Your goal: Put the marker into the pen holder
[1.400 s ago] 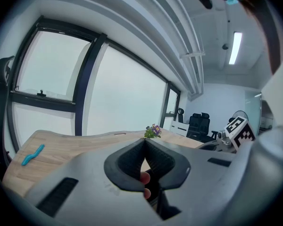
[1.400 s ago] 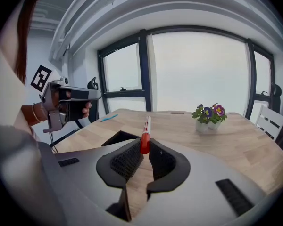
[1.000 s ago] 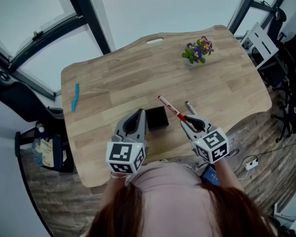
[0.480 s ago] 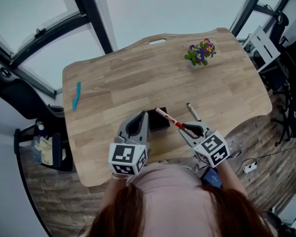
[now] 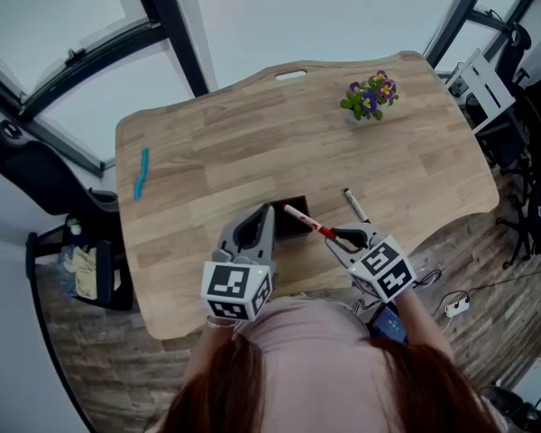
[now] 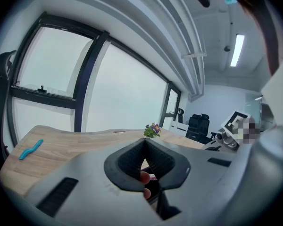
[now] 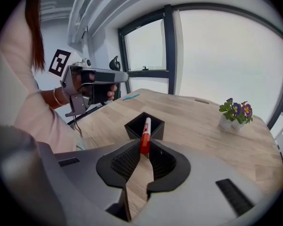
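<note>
The right hand-held gripper [image 7: 142,147] clamps the marker [image 7: 145,132] by its red end. Its long axis slants ahead, white tip over the pen holder [image 7: 132,125]. The left hand-held gripper [image 6: 144,142], jaws together, waits beside that holder.

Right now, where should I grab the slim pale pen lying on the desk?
Probably mid-barrel, from straight above, gripping across the slim pale pen: it lies flat on the light wooden desk with bare wood along both long sides.
</note>
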`<state>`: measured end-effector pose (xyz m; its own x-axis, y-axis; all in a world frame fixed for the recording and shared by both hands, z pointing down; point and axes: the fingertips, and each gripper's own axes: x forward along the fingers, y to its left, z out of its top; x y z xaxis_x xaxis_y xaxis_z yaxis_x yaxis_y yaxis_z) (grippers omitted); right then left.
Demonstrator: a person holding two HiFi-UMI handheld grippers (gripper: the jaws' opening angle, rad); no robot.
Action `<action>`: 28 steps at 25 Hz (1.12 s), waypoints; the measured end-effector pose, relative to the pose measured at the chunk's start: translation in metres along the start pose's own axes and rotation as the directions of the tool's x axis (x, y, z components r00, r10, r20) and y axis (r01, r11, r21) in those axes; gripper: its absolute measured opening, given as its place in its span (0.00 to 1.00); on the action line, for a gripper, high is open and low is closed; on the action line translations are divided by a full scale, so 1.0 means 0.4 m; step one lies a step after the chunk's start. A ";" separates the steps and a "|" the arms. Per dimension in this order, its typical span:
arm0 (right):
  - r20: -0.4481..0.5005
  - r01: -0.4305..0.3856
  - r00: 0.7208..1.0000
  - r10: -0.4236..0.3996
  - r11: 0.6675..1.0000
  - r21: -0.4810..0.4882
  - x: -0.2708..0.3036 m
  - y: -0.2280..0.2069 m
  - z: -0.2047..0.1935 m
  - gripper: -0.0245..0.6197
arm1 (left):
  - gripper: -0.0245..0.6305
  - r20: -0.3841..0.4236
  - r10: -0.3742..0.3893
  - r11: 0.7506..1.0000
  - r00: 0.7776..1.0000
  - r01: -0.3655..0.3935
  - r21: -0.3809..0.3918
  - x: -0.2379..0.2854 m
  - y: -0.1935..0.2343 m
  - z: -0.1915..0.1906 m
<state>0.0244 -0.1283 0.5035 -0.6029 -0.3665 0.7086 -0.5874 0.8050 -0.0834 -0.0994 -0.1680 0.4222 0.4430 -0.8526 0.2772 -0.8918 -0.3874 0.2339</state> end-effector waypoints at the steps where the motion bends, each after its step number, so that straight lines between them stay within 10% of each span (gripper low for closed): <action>1: -0.009 -0.001 1.000 0.001 1.000 0.000 0.002 -0.001 -0.001 0.12 | 0.04 0.001 -0.001 1.000 1.000 0.001 -0.001 0.001 0.000 0.001; 28: -0.077 -0.040 0.996 0.041 0.999 0.015 0.110 -0.002 0.005 0.12 | 0.04 0.007 0.029 0.999 1.000 -0.028 -0.037 -0.004 0.049 0.001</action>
<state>-0.0028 -0.1459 0.5334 -0.5830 -0.2960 0.7567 -0.5706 0.8121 -0.1219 -0.1176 -0.1742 0.4257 0.4165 -0.8659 0.2770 -0.9000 -0.3496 0.2605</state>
